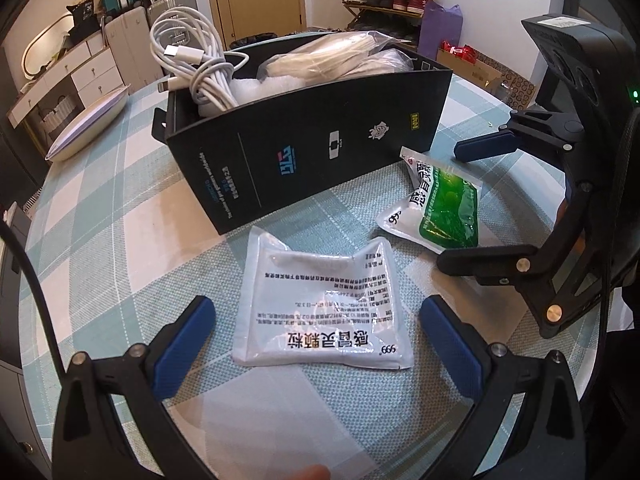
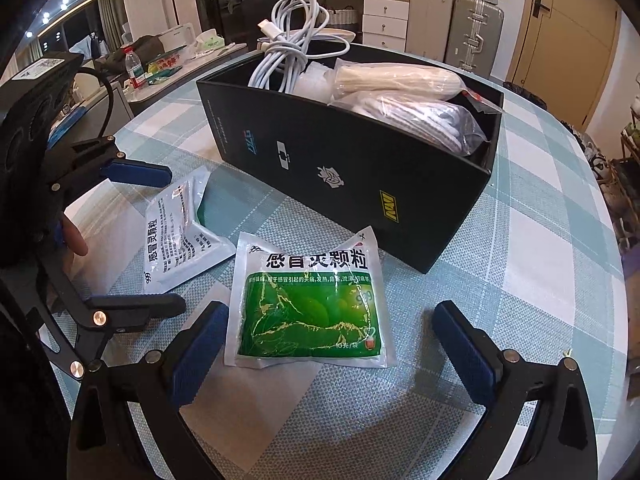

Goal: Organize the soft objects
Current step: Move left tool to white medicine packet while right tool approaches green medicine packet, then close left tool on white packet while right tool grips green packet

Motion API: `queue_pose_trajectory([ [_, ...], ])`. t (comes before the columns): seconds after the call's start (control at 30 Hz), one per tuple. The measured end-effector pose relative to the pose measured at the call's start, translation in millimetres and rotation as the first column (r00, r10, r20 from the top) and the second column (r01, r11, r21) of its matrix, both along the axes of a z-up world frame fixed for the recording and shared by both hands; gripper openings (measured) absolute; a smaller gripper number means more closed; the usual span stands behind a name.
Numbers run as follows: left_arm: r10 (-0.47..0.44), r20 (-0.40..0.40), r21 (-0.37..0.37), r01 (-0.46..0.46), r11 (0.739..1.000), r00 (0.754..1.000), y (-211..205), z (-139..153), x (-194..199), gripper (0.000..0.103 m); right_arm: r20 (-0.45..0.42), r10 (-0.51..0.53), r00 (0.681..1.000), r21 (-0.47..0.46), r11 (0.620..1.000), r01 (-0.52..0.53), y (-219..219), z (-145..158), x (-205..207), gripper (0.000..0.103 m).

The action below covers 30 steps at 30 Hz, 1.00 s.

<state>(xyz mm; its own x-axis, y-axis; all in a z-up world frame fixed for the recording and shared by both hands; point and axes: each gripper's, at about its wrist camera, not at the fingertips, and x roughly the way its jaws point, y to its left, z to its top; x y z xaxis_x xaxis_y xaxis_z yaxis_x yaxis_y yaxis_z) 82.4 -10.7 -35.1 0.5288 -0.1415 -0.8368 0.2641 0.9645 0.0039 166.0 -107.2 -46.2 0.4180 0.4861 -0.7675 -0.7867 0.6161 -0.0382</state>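
A: How do the tools stand?
B: The left hand-held gripper [image 1: 316, 350] gapes wide around a white printed sachet [image 1: 320, 304]; the right hand-held gripper [image 2: 332, 350] gapes wide around a green sachet [image 2: 310, 300].
A: And from the black box [image 2: 360, 168]?
B: Both sachets lie flat on the bench [image 2: 540, 240], just before the box; a white cable [image 2: 288, 52] and bagged cloth [image 2: 424, 120] fill it.

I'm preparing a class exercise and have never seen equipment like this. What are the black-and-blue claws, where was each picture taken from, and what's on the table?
A person holds two hand-operated grippers, each with a camera looking along its fingers. One picture comes from the left gripper, the other from the right gripper. Both are open and hold nothing. On the checked tablecloth lie a white sachet and a green sachet. Behind them stands a black box holding a white cable and bagged soft items.
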Motion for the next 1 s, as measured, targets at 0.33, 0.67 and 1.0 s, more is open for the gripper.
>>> queue_pose_trajectory([
  [0.33,0.025,-0.021,-0.015,-0.025,1.000,0.999,5.7,-1.6,5.7,0.103,0.016,-0.003,1.000,0.014,1.000,0.003,5.0,1.7,-1.7,0.096],
  [0.67,0.015,-0.012,-0.019,-0.015,1.000,1.000,4.5,2.7,1.5,0.090,0.019,0.011,1.000,0.028,1.000,-0.012,6.3,5.7,-5.6,0.072],
  [1.0,-0.034,0.012,-0.007,0.034,0.999,0.999,-4.6,10.6,-5.4,0.055,0.033,0.053,0.998,0.025,0.998,-0.054,5.0,5.0,-13.0,0.060],
])
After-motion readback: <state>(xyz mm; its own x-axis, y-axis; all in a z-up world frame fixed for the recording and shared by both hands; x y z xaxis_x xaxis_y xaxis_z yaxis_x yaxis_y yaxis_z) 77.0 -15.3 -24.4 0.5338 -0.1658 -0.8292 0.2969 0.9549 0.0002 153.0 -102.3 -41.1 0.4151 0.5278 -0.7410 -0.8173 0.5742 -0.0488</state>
